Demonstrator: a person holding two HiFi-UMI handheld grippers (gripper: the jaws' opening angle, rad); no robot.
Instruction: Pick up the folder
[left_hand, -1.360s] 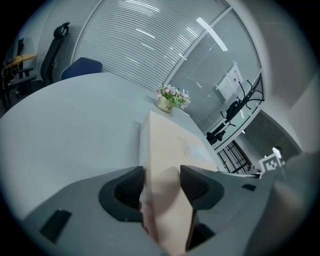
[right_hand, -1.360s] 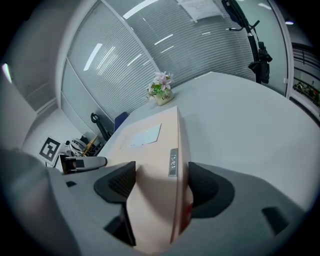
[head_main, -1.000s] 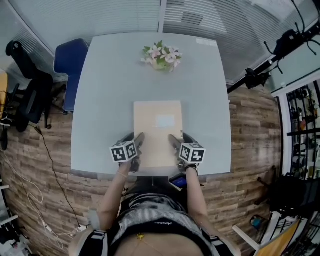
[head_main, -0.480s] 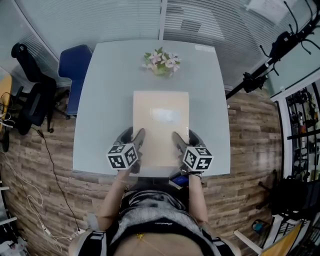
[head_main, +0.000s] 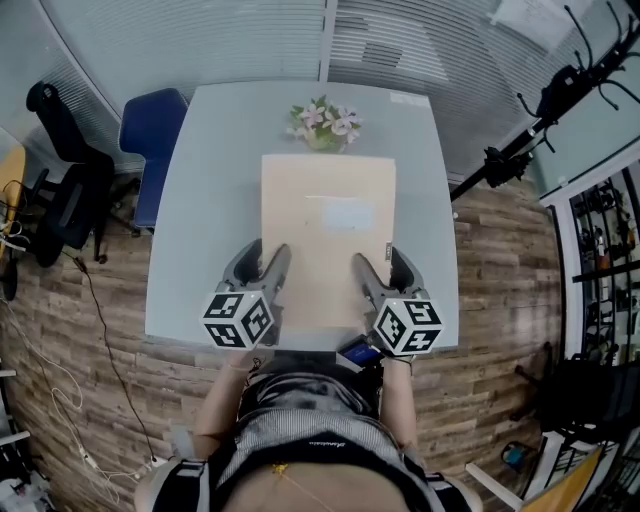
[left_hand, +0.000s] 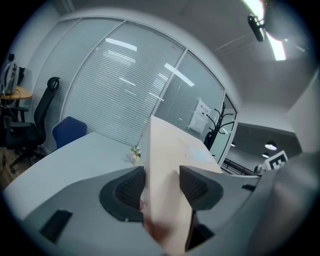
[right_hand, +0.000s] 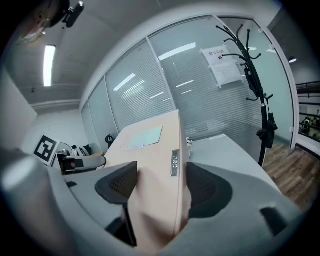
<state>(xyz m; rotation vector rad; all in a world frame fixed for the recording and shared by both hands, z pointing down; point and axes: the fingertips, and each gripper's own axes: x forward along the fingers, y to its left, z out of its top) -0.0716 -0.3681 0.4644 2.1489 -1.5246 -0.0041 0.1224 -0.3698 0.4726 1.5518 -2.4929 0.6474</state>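
1. Setting: office or meeting room.
2. Glass partition walls with horizontal blinds (head_main: 200, 45), across the top of the head view.
3. Grey meeting table (head_main: 210, 200), centre; small flower arrangement (head_main: 322, 122) at its far edge.
4. Blue chair (head_main: 150, 130) and black swivel chair (head_main: 60, 170), upper left.
5. Black coat stand (head_main: 508, 157), upper right.
6. Printed notice (right_hand: 223, 65) on the glass, upper right of the right gripper view.
7. Beige folder (head_main: 328, 230), centre.
8. Wood-look floor (head_main: 500, 280), right.

The pale grey, square desk (head_main: 200, 200) stands on a wood-plank floor (head_main: 95, 330). A small bunch of pink and white flowers (head_main: 322, 122) sits near its far edge, and a small white card (head_main: 405, 97) lies flat by the far right corner.
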